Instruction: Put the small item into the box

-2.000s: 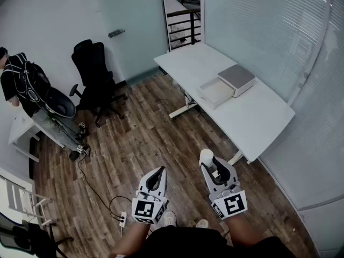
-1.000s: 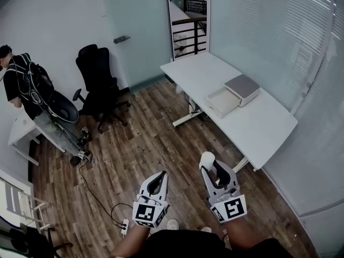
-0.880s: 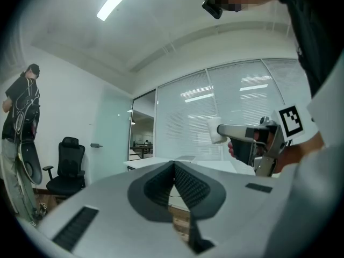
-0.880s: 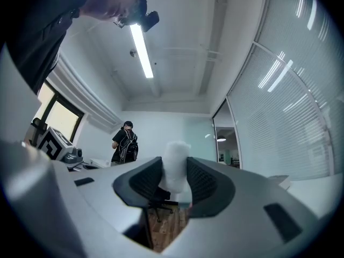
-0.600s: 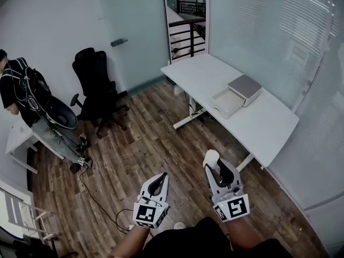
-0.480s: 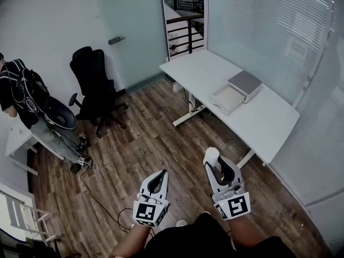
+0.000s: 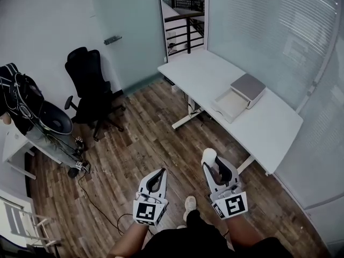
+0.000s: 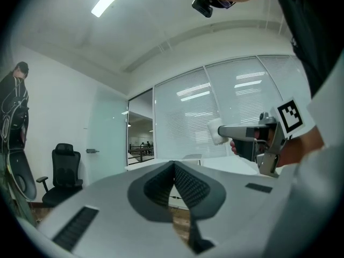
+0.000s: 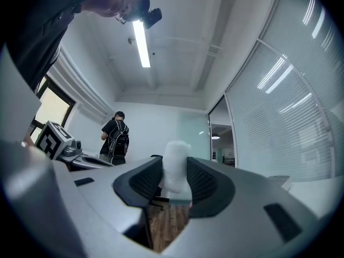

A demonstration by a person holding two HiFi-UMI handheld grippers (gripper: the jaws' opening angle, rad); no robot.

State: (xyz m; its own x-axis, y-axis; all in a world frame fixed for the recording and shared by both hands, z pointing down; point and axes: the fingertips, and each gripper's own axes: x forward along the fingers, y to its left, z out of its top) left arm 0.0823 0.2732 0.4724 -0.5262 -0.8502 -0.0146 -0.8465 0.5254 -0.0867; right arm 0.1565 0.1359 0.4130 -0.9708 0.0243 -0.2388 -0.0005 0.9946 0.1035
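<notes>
Box (image 7: 241, 95) now farther right; right gripper (image 7: 209, 161) tight on white (foam, perhaps) item (image 9: 174, 165), left gripper (image 7: 159, 173) closed, empty.

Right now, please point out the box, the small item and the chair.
box (image 7: 248, 85), head view, its grey top.
small item (image 9: 174, 165), right gripper view, its middle.
chair (image 7: 80, 71), head view, its backrest.

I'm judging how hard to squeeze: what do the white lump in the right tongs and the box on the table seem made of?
Small white lump: probably soft foam or wadding; matt, fuzzy-edged surface.
Grey-and-cream rectangular box: likely stiff card or board; flat matt panels, crisp edges, though too far to be sure.
</notes>
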